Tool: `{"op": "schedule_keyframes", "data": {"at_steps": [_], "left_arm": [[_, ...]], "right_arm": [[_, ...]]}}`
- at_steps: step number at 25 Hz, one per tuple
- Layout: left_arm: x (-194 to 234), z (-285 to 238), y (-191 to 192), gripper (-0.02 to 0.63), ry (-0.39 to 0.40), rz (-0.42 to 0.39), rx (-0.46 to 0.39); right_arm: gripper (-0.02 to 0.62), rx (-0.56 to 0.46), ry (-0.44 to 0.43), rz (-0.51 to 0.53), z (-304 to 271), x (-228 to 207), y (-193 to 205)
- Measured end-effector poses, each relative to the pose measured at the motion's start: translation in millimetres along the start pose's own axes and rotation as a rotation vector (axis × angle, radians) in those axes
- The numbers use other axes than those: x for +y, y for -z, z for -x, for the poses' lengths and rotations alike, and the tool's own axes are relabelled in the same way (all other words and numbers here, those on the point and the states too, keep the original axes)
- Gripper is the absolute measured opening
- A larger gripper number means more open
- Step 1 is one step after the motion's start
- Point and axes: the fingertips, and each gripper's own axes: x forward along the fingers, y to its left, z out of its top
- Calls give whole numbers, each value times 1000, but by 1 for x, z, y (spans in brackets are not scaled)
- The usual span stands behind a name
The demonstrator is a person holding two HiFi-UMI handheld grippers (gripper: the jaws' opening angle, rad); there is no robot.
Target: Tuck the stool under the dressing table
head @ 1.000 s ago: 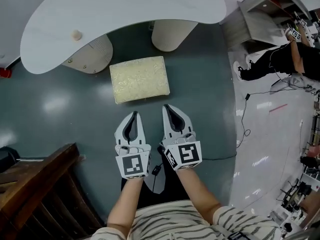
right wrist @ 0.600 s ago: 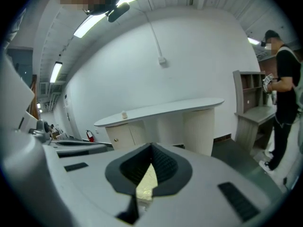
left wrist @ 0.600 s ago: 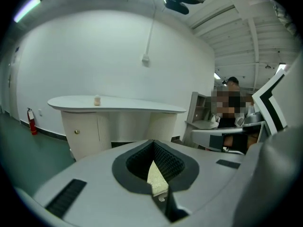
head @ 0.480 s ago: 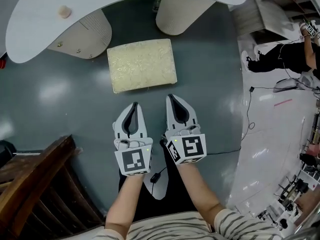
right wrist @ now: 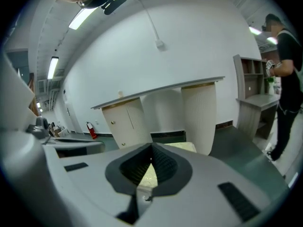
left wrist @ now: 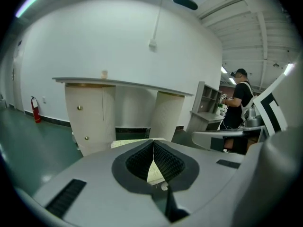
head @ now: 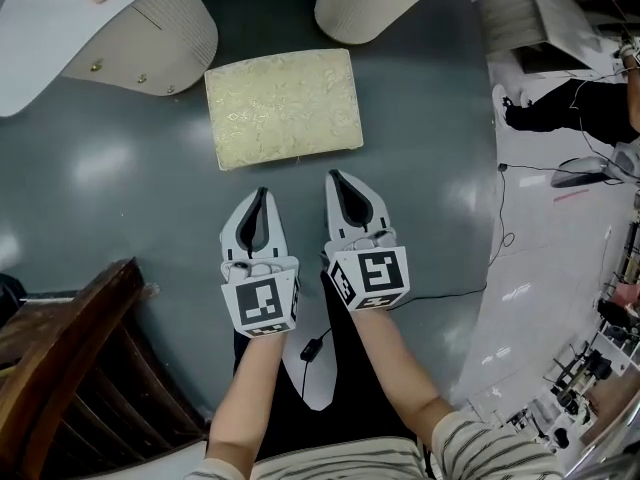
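Note:
The stool (head: 283,107), a low seat with a pale yellow cushion, stands on the grey floor in front of the white dressing table (head: 30,68), between its two ribbed cream pedestals. My left gripper (head: 262,194) and right gripper (head: 332,177) hover side by side just short of the stool's near edge, tips pointing at it, both shut and empty. Through the closed jaws the left gripper view shows the stool (left wrist: 130,143) and the table (left wrist: 123,84); the right gripper view shows the stool (right wrist: 182,146) and the table (right wrist: 156,91).
A dark wooden chair (head: 70,368) stands at the lower left. A black cable (head: 500,238) trails over the floor at the right. Another person (head: 570,103) stands by a grey shelf unit (head: 530,8) at the upper right. A red fire extinguisher (left wrist: 33,110) stands by the far wall.
Both grippers have sunk toward the floor, staying shut. The stool and table look larger and have slid up in the head view, and the tips now sit closer to the stool's near edge.

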Motion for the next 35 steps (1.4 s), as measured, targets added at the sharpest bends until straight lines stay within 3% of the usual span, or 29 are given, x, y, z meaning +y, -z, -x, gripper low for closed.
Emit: {"op": "schedule_keyframes", "data": {"at_steps": [20,21,23,26,35], "left_arm": [[26,-75,104,8,-28,36,142],[29,-78,109,8,-31,39,151],[34,-83,119,11,-35,47,167],[40,-89,128,52,-37,51,181],[53,-108,164,78,-59,50,254]], "right_arm": [[15,135,8,-10,-72,-30,100],[21,147,7,-15,-75,-31,105],[93,168,-3,-30,-81,-32,114],[100,184,3,-30,-87,-36,122],[120,259,53,-19,-110,-52,156]]}}
